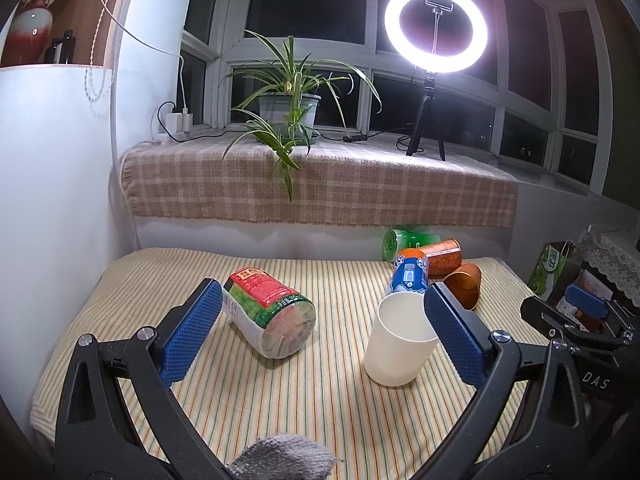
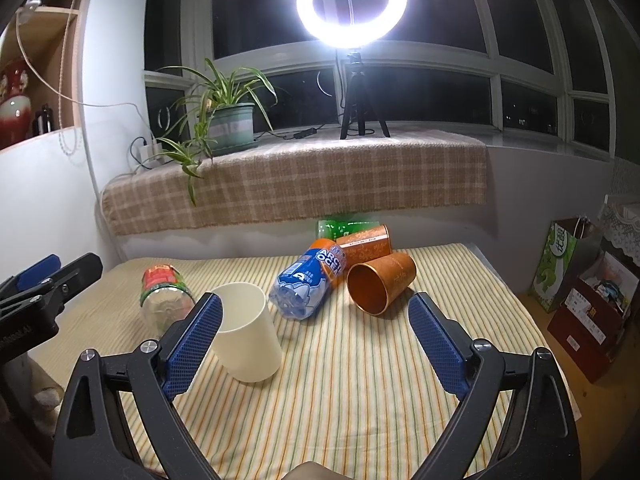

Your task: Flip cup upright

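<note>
The cup [image 1: 398,340] is a plain cream one, and it sits on the counter [image 1: 248,400], which has a striped cloth over it. Its open mouth faces up and its bottom is on the cloth, so it looks like it is already standing the right way, though it seems to lean a bit in both views. That lean may just be the bendy camera lens.

The left tool [image 1: 322,334] is spread wide and holds nothing. The cup is near its right blue pad, and I cannot tell if the pad touches the rim. The right tool [image 2: 315,344] is also spread wide and holds nothing. The cup [image 2: 248,336] is just beside its left blue pad.

Other things lie on their sides on the cloth. There is a clear jar with a red and green label [image 1: 268,312], a blue bottle [image 2: 308,284], an orange tube [image 2: 380,286], another orange can [image 2: 366,244] and a green bottle [image 2: 344,227] at the back. The jar and the blue bottle are near the cup but not touching it.

I think the cup is light and thin, maybe paper or soft plastic. It would tip over from a small bump, and a hard squeeze could bend its wall. The smooth side may slip a little. A good place to hold it is the middle of the wall, one pad on each side, with a soft squeeze
</note>
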`<state>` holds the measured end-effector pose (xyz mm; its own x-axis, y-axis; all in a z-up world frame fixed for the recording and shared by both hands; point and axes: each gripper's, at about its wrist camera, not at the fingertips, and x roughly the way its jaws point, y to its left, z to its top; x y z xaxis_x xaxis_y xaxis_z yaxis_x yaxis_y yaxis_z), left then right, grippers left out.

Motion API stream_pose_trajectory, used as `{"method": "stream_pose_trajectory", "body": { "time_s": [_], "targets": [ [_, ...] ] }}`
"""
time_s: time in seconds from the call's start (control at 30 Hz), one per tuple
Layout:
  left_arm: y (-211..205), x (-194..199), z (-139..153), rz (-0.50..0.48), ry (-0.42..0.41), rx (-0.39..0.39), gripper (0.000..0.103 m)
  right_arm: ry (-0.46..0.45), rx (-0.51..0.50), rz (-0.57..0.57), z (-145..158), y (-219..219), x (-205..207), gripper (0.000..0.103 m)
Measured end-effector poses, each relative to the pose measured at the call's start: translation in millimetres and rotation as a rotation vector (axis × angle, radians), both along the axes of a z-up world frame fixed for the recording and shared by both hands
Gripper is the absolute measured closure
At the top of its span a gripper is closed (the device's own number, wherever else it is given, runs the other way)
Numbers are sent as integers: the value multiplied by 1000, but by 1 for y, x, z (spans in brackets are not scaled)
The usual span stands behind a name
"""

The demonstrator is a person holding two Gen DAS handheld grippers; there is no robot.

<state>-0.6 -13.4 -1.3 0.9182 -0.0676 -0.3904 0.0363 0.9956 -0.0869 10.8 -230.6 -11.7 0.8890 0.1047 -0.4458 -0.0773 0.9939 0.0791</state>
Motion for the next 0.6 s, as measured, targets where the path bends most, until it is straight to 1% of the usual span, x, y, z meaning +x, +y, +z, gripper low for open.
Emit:
{"method": "stream_pose_trajectory", "body": {
  "time_s": [0.6],
  "targets": [
    [4, 1, -1, 4, 0, -1, 1, 21, -5, 10, -5, 4, 1, 9]
  ]
}}
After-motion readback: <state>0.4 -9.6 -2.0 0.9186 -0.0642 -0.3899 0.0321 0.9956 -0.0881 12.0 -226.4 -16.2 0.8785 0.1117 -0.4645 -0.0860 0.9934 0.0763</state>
